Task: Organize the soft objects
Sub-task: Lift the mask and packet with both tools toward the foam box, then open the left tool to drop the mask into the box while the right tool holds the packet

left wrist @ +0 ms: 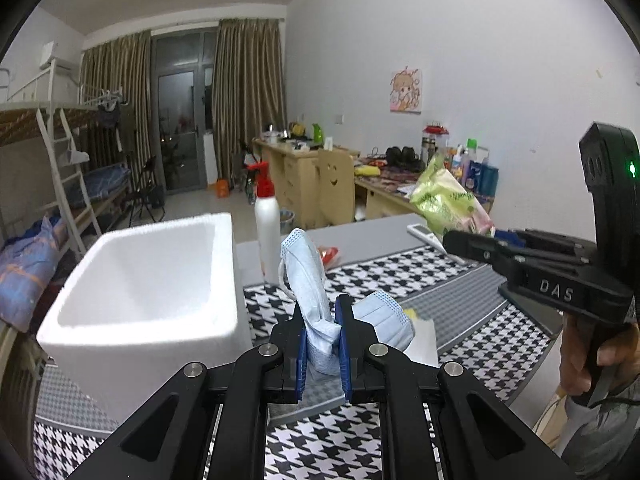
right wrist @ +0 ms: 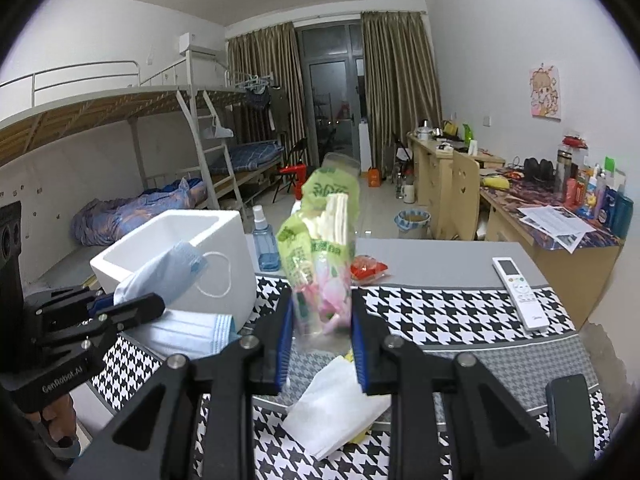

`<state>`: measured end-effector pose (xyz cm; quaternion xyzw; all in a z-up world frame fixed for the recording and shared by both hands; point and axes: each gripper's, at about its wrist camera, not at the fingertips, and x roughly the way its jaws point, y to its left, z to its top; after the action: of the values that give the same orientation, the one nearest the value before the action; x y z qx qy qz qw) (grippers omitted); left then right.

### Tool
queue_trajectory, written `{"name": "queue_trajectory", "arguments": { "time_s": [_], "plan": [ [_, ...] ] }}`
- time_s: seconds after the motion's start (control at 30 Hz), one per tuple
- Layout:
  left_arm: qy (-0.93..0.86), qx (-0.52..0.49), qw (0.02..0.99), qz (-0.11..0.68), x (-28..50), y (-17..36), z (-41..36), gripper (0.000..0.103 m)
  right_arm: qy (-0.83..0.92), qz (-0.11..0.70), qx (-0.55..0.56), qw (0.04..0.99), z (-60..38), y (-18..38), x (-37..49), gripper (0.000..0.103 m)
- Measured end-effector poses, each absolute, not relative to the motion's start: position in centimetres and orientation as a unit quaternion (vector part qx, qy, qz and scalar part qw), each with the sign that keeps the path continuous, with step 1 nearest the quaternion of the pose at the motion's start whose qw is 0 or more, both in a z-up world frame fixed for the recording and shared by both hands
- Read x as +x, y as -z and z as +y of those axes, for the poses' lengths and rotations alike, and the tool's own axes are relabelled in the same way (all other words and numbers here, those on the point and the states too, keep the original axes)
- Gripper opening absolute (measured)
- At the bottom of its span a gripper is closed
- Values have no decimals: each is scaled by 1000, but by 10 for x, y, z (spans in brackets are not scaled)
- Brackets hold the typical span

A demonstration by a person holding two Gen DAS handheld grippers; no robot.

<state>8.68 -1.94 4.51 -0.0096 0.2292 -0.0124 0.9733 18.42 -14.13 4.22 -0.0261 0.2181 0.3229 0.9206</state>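
Foam box [left wrist: 136, 292]: white, open-topped, standing on the worktop [right wrist: 440, 252] at the left; its visible interior held nothing, so no item was judged stored yet. Face mask [left wrist: 308, 280]: pale blue, clamped upright in the left tongs [left wrist: 322, 344], raised just beside the box rim, not over the opening. Second face mask [right wrist: 188, 332]: same kind, lying flat on the checked mat [right wrist: 440, 312] near the box, untouched. Tissue pack [right wrist: 320, 248]: green-printed plastic wrapper, pinched at its lower end by the right tongs [right wrist: 322, 344] and lifted clear of the mat, well apart from the box. Loose white tissue [right wrist: 340, 404]: on the mat below the right tongs, not collected. Remote control [right wrist: 516, 292] and red wrapper [right wrist: 368, 270]: on the worktop, seemingly outside the sorting. Progress, as judged: two items lifted, none deposited, at least two left lying.
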Motion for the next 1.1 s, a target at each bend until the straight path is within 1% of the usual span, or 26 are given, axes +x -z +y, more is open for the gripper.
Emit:
{"name": "queue_trajectory", "arguments": {
  "time_s": [0.53, 1.1],
  "plan": [
    [-9, -8, 986, 169, 83, -86, 0, 14, -334, 190, -9, 923, -132, -61, 173, 30],
    [-73, -16, 988, 139, 81, -100, 36, 14, -385, 178, -10, 906, -94, -71, 174, 30]
  ]
}}
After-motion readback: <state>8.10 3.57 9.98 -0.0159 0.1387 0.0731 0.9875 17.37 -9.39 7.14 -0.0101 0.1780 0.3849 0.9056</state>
